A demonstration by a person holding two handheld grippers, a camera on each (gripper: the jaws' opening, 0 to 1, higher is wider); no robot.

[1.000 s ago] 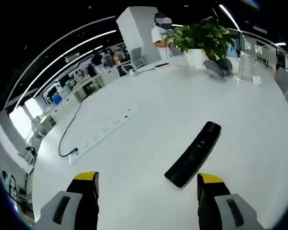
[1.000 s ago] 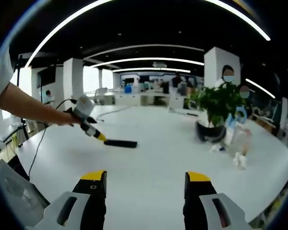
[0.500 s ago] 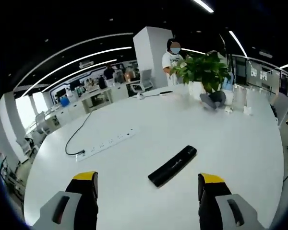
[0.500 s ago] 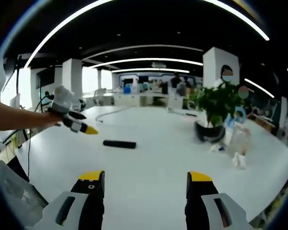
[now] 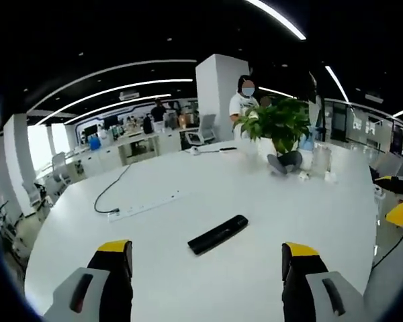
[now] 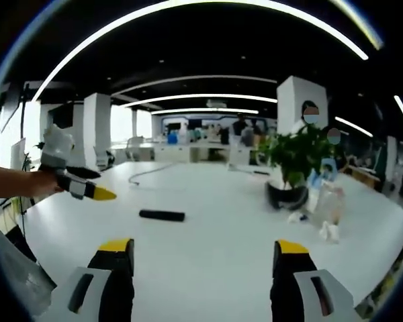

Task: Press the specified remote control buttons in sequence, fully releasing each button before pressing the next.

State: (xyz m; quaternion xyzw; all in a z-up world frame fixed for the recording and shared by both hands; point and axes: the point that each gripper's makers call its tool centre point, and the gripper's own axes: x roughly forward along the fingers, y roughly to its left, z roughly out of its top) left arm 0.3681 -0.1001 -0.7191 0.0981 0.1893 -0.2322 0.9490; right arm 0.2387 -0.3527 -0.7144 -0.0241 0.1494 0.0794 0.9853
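A long black remote control (image 5: 218, 234) lies flat on the white round table (image 5: 188, 282), beyond and between the jaws of my left gripper (image 5: 205, 258), which is open and holds nothing. From the right gripper view the same remote (image 6: 162, 215) lies further off on the table (image 6: 208, 268). My right gripper (image 6: 200, 255) is open and holds nothing. The left gripper (image 6: 77, 182) comes in at the left edge there, held by a hand above the table, well clear of the remote. The yellow tips of the right gripper (image 5: 397, 213) show at the far right of the left gripper view.
A white power strip (image 5: 144, 204) with a black cable (image 5: 112, 188) lies left of the remote. A potted plant (image 5: 275, 127) stands at the table's far side with plastic bottles (image 6: 326, 201) and crumpled paper by it. A person (image 5: 243, 100) stands behind the plant.
My left gripper has drawn up and back from the remote, which now looks smaller and further off. The right gripper's jaws have spread a little wider. The remote has not moved.
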